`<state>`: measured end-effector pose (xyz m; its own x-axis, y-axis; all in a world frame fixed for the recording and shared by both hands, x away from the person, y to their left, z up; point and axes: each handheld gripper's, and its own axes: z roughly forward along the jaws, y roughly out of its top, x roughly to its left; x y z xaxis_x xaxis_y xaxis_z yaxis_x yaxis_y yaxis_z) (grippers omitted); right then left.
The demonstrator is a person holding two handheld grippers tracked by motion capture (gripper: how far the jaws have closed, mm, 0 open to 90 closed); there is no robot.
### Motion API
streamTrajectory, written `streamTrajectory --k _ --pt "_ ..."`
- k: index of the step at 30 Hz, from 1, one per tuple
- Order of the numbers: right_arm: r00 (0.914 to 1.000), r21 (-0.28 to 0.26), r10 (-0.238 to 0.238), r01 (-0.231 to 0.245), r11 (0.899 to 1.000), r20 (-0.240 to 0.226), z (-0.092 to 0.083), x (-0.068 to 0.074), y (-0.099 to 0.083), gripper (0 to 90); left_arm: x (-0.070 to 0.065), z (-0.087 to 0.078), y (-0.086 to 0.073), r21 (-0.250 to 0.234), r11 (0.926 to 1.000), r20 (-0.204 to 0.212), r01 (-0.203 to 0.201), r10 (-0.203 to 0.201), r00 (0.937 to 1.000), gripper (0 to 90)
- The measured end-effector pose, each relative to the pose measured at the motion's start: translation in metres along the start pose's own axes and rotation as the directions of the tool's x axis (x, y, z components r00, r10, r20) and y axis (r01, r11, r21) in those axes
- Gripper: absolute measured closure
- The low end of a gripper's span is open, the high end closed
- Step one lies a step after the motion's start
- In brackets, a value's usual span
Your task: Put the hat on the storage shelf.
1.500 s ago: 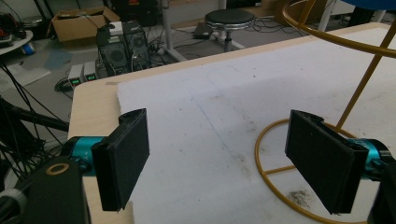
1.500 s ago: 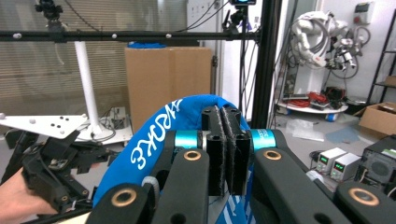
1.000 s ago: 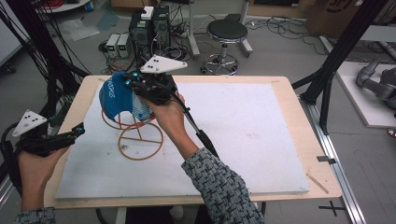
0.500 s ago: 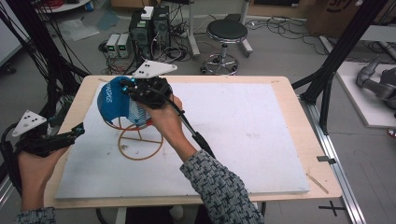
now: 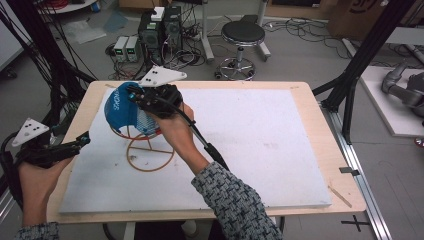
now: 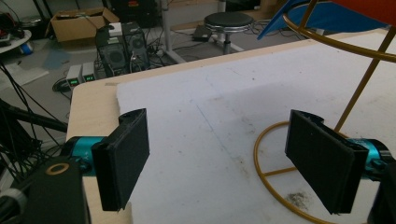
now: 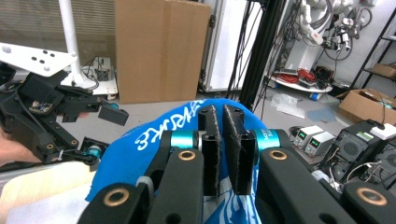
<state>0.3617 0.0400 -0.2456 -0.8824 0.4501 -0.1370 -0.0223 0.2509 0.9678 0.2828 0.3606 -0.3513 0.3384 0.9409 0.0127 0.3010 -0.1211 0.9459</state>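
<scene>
The table (image 5: 310, 107) carries a white foam sheet (image 5: 260, 145) that covers nearly all of its top, leaving a narrow wooden border on every side. The right half of the sheet is bare, with wide free room from the middle out to the right and near edges. At the left half stands a gold wire stand (image 5: 150, 152), its ring base flat on the sheet and well inside the left border. A blue cap (image 5: 120, 107) with white lettering sits on top of the stand.

Against the picture a second ago, the right gripper (image 5: 134, 95) has moved a little toward the table's far-left corner along with the cap, and the cap now sits farther over the stand's top. The left gripper (image 5: 85, 138) has stayed where it was, over the left border of the table.

The right gripper is clenched on the blue cap's fabric, its pads (image 7: 211, 144) nearly meeting with cloth pinched between them. The left gripper is released, its jaws spread wide and holding nothing, low over the sheet just beside the stand's ring base (image 6: 275, 172).
</scene>
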Motion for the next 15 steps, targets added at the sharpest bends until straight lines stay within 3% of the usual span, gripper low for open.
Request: streamTrajectory --k 10,15 --pt "0.9999 0.011 0.006 -0.006 1.0 -0.009 -0.0002 0.002 -0.0051 86.2 0.0014 -0.0006 -0.0009 0.001 1.0 0.002 0.0 0.0 1.0 22.0" --pt "0.9999 0.015 0.009 -0.008 1.0 -0.01 -0.0009 0.0008 -0.0049 79.8 0.0007 -0.0005 -0.0004 0.002 1.0 0.001 -0.001 0.001 1.0 22.0"
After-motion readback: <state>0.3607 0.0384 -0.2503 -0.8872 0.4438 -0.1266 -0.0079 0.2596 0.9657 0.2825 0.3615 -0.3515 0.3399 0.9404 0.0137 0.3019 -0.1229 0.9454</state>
